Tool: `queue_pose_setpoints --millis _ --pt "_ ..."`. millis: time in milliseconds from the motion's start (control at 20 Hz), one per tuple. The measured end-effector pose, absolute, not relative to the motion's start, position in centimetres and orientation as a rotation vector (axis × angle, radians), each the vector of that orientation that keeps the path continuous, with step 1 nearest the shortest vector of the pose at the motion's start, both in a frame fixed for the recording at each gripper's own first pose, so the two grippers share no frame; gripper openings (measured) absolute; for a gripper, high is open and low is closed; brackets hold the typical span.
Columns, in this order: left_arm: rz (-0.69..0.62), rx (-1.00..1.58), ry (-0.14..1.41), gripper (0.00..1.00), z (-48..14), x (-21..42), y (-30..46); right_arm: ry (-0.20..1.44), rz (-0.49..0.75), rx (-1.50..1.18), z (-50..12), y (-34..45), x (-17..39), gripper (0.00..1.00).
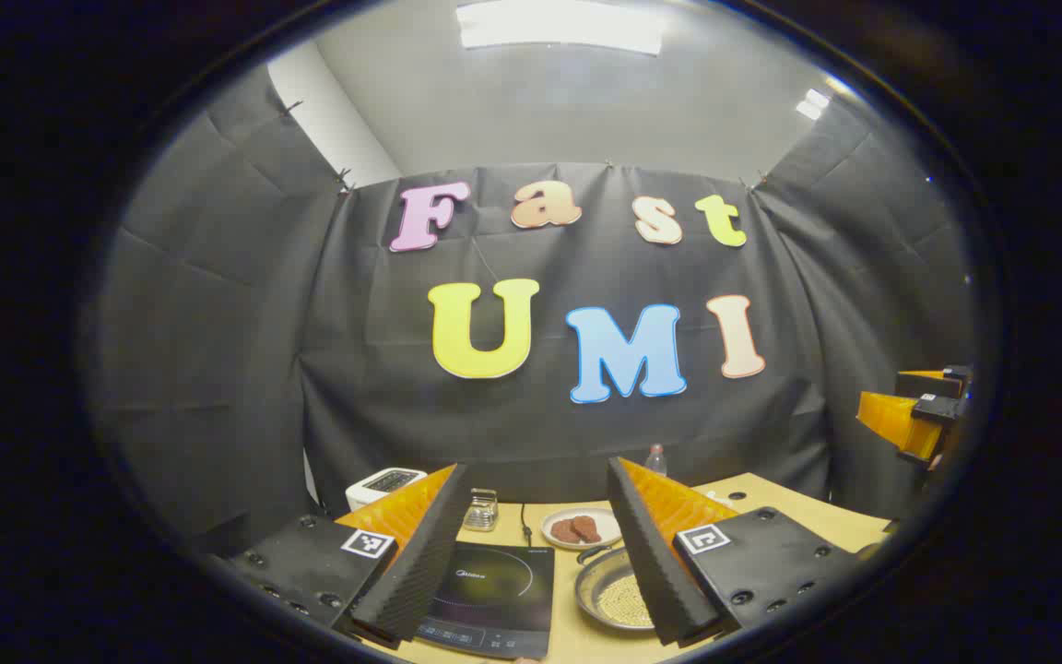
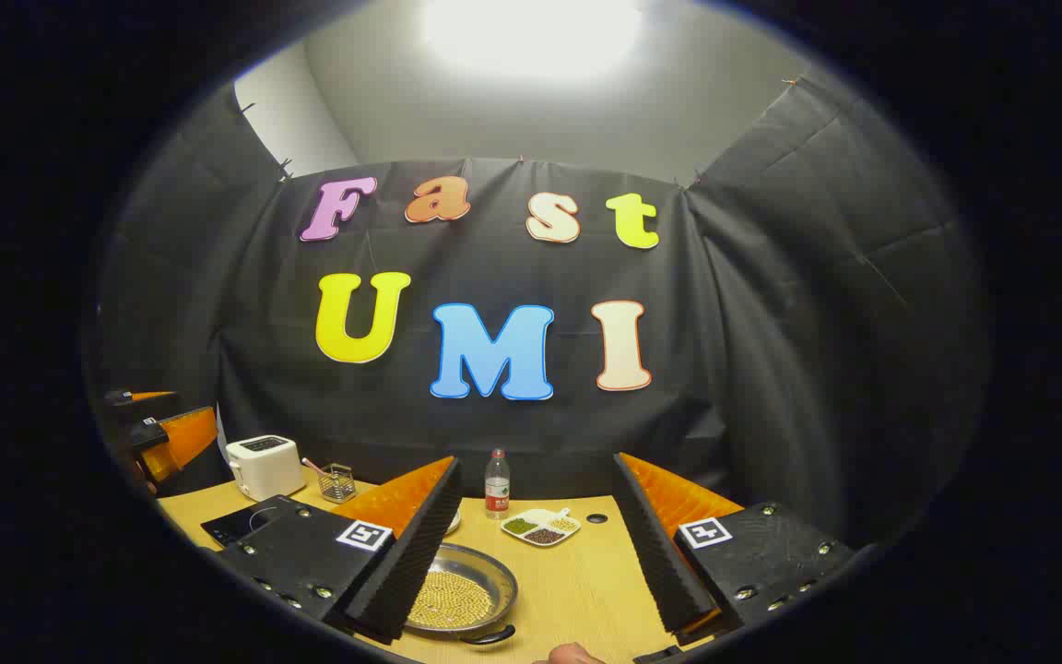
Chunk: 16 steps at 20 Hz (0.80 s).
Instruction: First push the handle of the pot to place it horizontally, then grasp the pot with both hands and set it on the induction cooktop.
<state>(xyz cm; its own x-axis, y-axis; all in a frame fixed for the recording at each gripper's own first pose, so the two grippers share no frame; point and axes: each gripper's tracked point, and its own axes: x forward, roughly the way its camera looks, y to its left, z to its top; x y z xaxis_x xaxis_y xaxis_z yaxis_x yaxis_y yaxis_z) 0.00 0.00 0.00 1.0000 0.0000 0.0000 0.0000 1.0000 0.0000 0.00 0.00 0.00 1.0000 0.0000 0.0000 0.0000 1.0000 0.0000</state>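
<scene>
The pot (image 1: 619, 599) is a shallow metal pan holding yellow grains; it sits on the wooden table just right of the black induction cooktop (image 1: 494, 590). In the right gripper view the pot (image 2: 462, 590) lies low and left of centre, a dark handle (image 2: 489, 634) at its near rim, and the cooktop (image 2: 245, 521) is further left. My left gripper (image 1: 536, 466) is open above the table, with cooktop and pot between its fingers and touching neither. My right gripper (image 2: 536, 459) is open too, its left finger (image 2: 402, 553) overlapping the pot's left side.
A white toaster (image 2: 264, 466), a small wire basket (image 2: 337, 481), a bottle (image 2: 497, 484) and a divided dish of beans (image 2: 540, 526) stand along the back. A plate of brown pieces (image 1: 582, 528) sits behind the pot. A fingertip (image 2: 568, 655) shows at the bottom edge.
</scene>
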Motion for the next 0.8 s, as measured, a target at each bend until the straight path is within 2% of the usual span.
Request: queue_pose_setpoints --millis 200,250,550,600,700,800 --pt "0.005 0.017 -0.018 0.92 0.7 -0.4 -0.1 0.007 0.024 -0.006 0.0 0.2 0.0 0.98" --pt "0.009 0.016 -0.02 0.96 1.0 -0.5 -0.1 0.008 0.029 0.001 0.0 0.4 0.0 0.98" --pt "0.032 0.018 -0.041 0.96 1.4 -1.5 0.1 0.03 0.042 0.018 -0.4 0.4 -0.1 0.97" --pt "0.034 0.018 -0.043 0.92 1.3 -1.6 0.2 0.033 0.042 0.017 -0.5 0.4 -0.1 0.97" --pt "0.039 0.018 -0.042 0.92 1.2 -1.9 0.4 0.041 0.042 0.021 -0.8 0.4 0.0 0.97" --pt "0.048 0.017 -0.041 0.97 1.2 -2.1 0.8 0.049 0.043 0.031 -0.9 0.5 0.0 0.97"
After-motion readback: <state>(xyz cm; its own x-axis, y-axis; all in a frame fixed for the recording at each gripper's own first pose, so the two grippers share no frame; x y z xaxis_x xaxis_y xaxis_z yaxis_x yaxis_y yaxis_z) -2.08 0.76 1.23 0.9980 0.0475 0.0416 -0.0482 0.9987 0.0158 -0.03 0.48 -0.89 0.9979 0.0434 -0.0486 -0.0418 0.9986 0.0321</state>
